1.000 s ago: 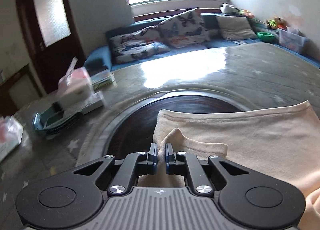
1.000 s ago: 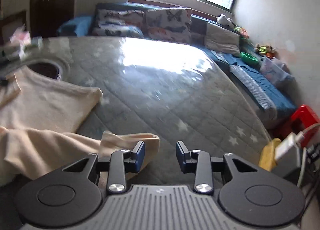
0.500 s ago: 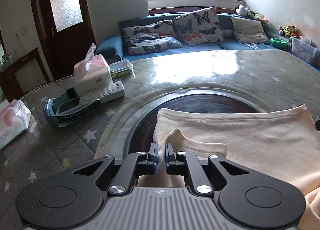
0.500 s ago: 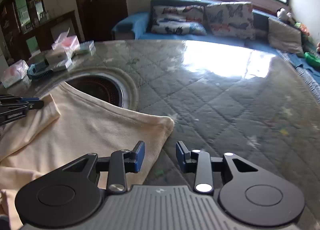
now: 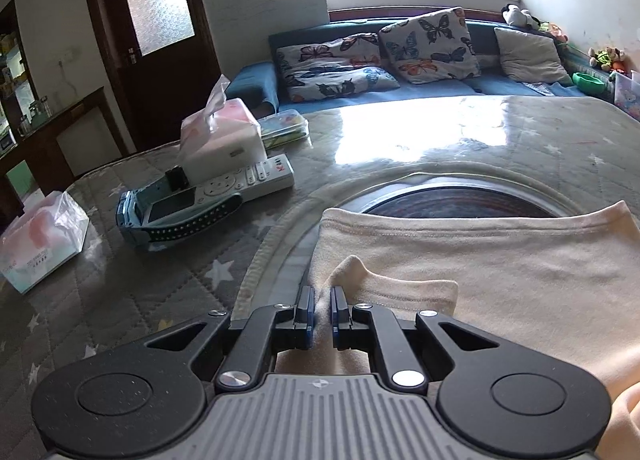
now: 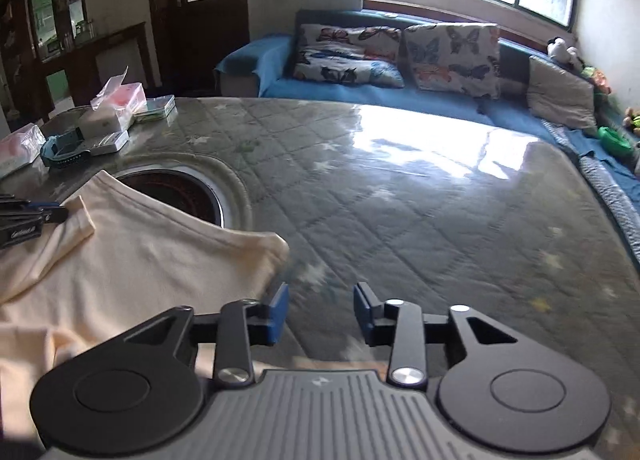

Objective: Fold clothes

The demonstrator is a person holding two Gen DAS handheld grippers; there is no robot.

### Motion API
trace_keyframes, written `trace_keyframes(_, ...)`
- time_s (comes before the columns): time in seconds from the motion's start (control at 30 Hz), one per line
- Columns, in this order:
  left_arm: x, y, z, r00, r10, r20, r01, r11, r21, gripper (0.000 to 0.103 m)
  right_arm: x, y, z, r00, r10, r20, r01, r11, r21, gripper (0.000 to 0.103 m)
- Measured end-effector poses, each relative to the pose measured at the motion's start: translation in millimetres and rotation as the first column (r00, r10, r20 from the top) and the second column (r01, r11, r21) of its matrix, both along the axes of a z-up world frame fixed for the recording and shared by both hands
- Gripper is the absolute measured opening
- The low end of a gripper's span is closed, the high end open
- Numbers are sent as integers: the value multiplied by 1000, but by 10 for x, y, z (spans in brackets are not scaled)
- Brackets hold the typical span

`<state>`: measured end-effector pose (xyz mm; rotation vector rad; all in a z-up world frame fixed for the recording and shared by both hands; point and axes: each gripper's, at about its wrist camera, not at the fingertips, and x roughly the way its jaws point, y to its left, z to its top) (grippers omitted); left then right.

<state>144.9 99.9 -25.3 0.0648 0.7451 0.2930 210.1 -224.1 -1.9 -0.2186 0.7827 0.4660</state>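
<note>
Cream shirt (image 5: 500,272) lies spread on the quilted table (image 6: 420,211), its far edge over the round dark inset (image 5: 460,201). Your left gripper (image 5: 321,310) pinches a folded-in sleeve, likely to keep that fold in place. Your right gripper (image 6: 320,310) is opening, nothing between its jaws, just beside the shirt's right corner: probably your next pinch point. Tissue box (image 5: 220,131) and remote (image 5: 248,181) sit well apart.

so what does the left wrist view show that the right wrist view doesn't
Only the left wrist view: the left gripper pinching the cream cotton shirt from close up.
Only the right wrist view: the right gripper, jaws opening and empty, beside the shirt's far corner.
Both: the shirt, the white remote control, the pink tissue pack and the quilted grey table cover.
</note>
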Motion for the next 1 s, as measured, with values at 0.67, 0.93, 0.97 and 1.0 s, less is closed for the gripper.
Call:
trace_keyframes(0.67, -31, -29, -43, 1000, 24, -1, -24, 999, 24, 10, -781, -616, -65, 975, -182, 131, 191, 980, -56, 2)
trace_keyframes(0.93, -74, -1, 0, 1000, -8, -17, 8, 1000, 21, 16, -820, -1090, -279, 938, -340, 66, 345, 934, -91, 6)
trace_keyframes(0.97, -106, -3, 26, 1000, -14, -16, 15, 1000, 21, 16, -828, -1119, -300, 934, -352, 61, 356, 931, -85, 7)
trace_keyframes(1.0, -138, -6, 51, 1000, -21, -15, 21, 1000, 22, 16, -846, -1139, -309, 931, -360, 63, 364, 928, -77, 12)
